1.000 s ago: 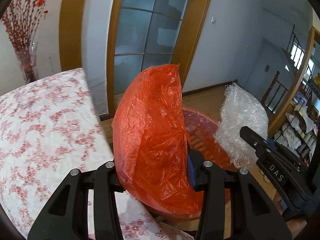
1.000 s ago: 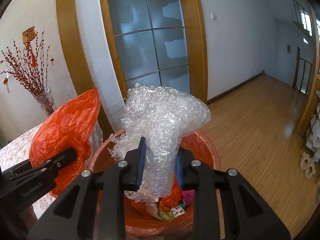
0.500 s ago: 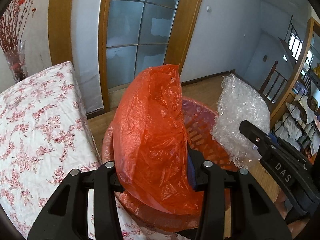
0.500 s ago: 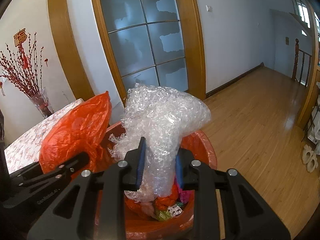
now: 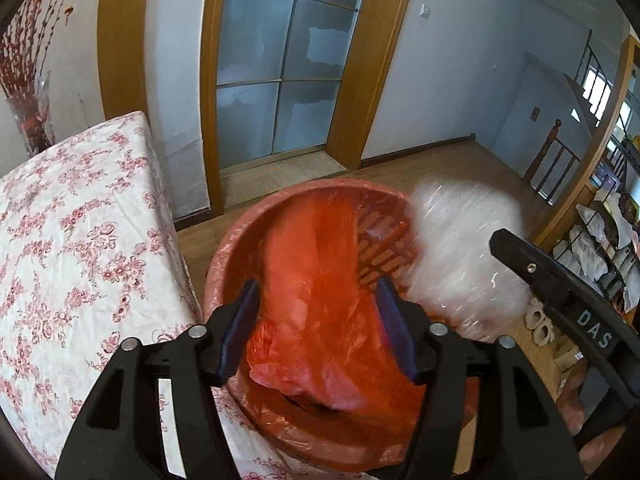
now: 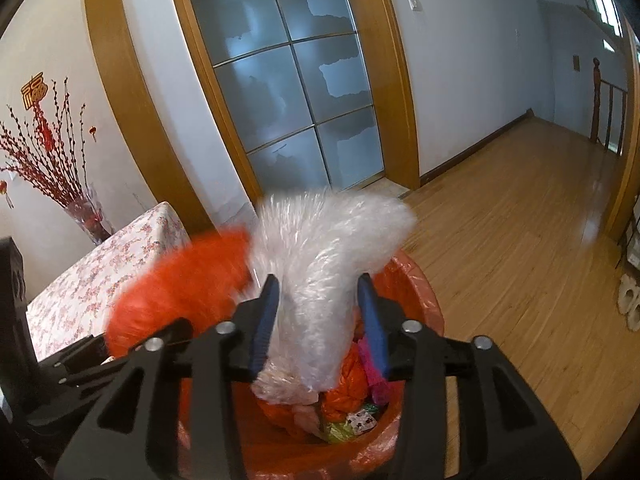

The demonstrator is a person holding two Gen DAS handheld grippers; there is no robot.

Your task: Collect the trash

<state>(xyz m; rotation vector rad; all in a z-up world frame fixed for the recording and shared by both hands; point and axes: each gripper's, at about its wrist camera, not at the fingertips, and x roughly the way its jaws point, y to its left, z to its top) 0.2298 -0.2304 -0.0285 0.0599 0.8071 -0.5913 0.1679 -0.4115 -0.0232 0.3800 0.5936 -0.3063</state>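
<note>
Both loads over the red bin point(image 6: 416, 280): left gripper point(image 5: 320, 328) spread, orange bag point(image 5: 316, 280) loose between; right gripper point(image 6: 318, 320) spread round bubble wrap point(image 6: 320, 248). Could catch the rim, spill beside the bin.

Right gripper point(image 6: 318, 320) over the red-lined bin point(image 6: 416, 280), jaws parted, blurred bubble wrap point(image 6: 320, 260) standing between them, contact unclear. Orange plastic bag point(image 6: 184, 284) smeared at left, above the left gripper point(image 6: 120, 352). Mixed trash point(image 6: 356, 416) at the bin bottom. Floral-cloth table point(image 6: 120, 264) left, glass-panel door point(image 6: 296, 80) behind.
</note>
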